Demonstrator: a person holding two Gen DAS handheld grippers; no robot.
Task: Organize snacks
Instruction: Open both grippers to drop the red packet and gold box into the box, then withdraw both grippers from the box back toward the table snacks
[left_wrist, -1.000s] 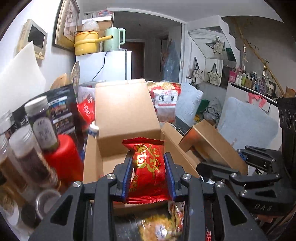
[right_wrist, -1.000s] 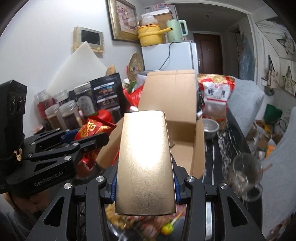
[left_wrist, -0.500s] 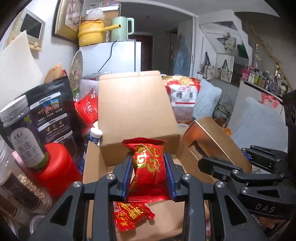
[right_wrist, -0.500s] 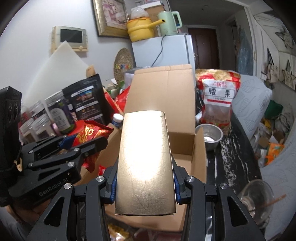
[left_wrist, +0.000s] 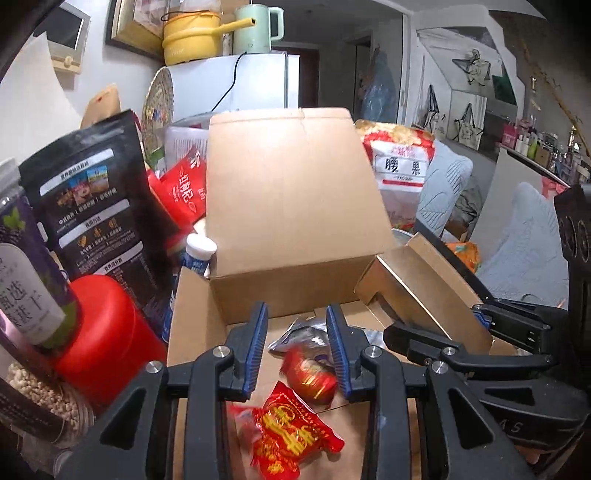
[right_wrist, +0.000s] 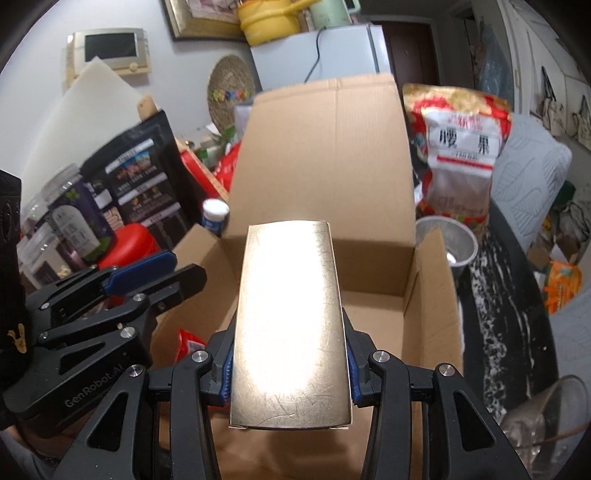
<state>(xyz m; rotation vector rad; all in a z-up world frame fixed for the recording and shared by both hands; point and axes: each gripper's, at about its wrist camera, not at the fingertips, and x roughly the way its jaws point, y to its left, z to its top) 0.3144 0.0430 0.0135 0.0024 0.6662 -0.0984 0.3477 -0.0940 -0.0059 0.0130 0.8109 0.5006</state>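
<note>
An open cardboard box (left_wrist: 291, 288) stands in front of me, its back flap upright; it also shows in the right wrist view (right_wrist: 373, 280). My left gripper (left_wrist: 297, 328) is open and empty over the box. Below it a red snack packet (left_wrist: 310, 376) is blurred inside the box, beside another red packet (left_wrist: 291, 432) and a silver packet (left_wrist: 306, 332) on the box floor. My right gripper (right_wrist: 290, 365) is shut on a gold box (right_wrist: 291, 325), held above the box opening. The gold box also shows at the right of the left wrist view (left_wrist: 424, 291).
Left of the box stand a red canister (left_wrist: 107, 332), a black pouch (left_wrist: 99, 206), jars (left_wrist: 26, 258) and a small white-capped bottle (left_wrist: 199, 251). Behind right is a large nut bag (right_wrist: 461, 155) and a metal cup (right_wrist: 447, 247). A glass (right_wrist: 546, 417) sits at the right.
My left gripper has opened and let go of the red packet, which has dropped into the box. Both grippers have moved forward over the box; the right still holds the gold box.
</note>
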